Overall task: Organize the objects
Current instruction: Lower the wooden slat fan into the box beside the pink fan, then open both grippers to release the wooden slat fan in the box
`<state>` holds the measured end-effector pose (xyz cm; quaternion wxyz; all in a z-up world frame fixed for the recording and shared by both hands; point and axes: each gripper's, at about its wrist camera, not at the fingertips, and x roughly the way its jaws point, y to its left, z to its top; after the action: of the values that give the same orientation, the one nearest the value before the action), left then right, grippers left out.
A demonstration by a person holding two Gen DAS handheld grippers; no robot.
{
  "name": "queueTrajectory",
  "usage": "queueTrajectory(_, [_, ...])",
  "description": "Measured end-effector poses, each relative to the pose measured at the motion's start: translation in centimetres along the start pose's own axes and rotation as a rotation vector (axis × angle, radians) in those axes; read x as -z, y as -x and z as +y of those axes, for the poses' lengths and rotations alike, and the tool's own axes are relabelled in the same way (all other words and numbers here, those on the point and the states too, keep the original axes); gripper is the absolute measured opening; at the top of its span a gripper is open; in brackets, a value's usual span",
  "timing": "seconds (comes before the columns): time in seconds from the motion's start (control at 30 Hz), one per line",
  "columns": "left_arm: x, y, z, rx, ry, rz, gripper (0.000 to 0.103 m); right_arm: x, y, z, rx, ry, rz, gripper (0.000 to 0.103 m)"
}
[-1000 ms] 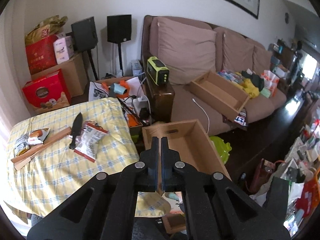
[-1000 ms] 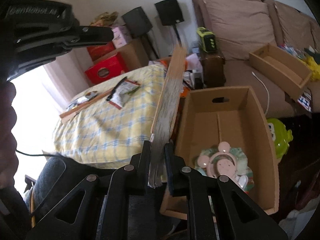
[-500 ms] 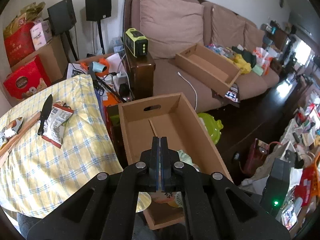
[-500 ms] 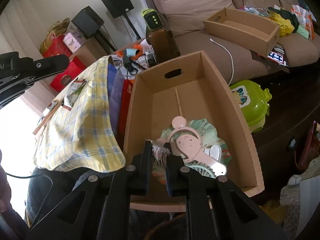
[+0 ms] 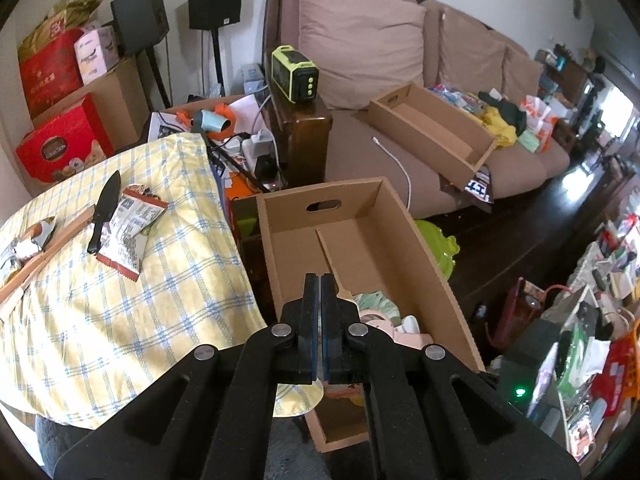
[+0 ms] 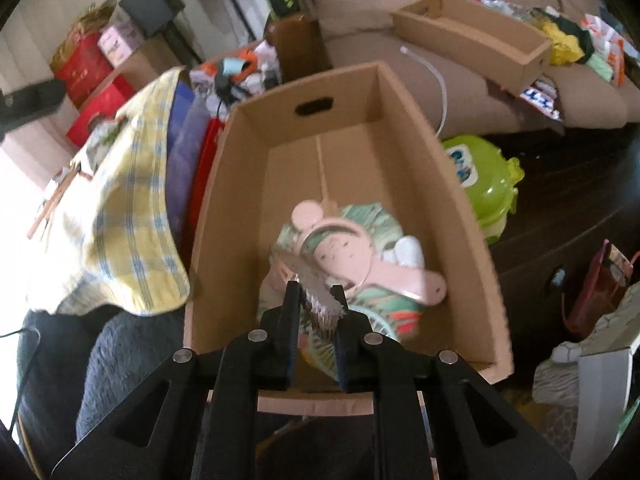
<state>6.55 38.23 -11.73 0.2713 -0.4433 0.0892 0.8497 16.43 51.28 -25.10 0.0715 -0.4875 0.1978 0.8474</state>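
An open cardboard box [image 5: 434,268] [image 6: 452,184] stands beside the table. A pink mouse-eared hand fan [image 6: 340,252] lies in it on green patterned packs [image 6: 374,216]. My right gripper [image 6: 316,292] hangs over the box's near end, shut on a thin flat book-like thing [image 6: 316,280]. That thing is seen end-on and points down at the pink fan. My left gripper [image 5: 321,280] is shut with nothing in it, above the near left part of the box. On the yellow checked tablecloth [image 5: 120,312] lie a snack packet [image 5: 128,236], a black knife [image 5: 105,208] and a wooden stick [image 5: 44,252].
A brown sofa [image 5: 360,48] at the back carries a second cardboard tray [image 5: 432,132] and loose clutter. A green toy [image 6: 484,184] sits on the dark floor right of the box. Red boxes [image 5: 60,148], speakers and cables crowd the far left corner. Bags pile up at the right.
Both grippers have sunk toward the box. The flat thing in my right gripper has swung from standing over the table edge to pointing down into the box. My left gripper stayed shut.
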Motion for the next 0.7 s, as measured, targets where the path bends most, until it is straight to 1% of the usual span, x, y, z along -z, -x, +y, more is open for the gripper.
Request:
queueTrajectory(0.13, [0.1, 0.3, 0.7, -0.007, 0.009, -0.002, 0.001, 0.4, -1.2, 0.2, 0.001, 0.012, 0.043, 0.014])
queueTrajectory(0.23, [0.0, 0.5, 1.3, -0.018, 0.019, -0.008, 0.001, 0.7, -2.5, 0.5, 0.050, 0.034, 0.078, 0.018])
queueTrajectory(0.4, [0.0, 0.6, 2.6, -0.025, 0.042, -0.009, 0.001, 1.2, -4.4, 0.3, 0.078, 0.045, 0.131, 0.022])
queueTrajectory(0.47, [0.0, 0.8, 3.2, -0.030, 0.050, -0.012, 0.001, 1.1, -4.3, 0.5, 0.106, 0.060, 0.120, 0.025])
queueTrajectory(0.57, [-0.1, 1.1, 4.4, -0.039, 0.075, -0.018, 0.001, 0.8, -3.4, 0.9, 0.125, 0.082, 0.069, 0.029])
queueTrajectory(0.63, [0.0, 1.3, 5.2, -0.048, 0.091, -0.021, 0.001, 0.8, -3.5, 1.1, 0.120, 0.094, 0.070, 0.029])
queueTrajectory(0.7, [0.0, 1.5, 6.3, -0.055, 0.108, -0.023, 0.001, 1.0, -4.1, 1.5, 0.122, 0.113, 0.089, 0.029])
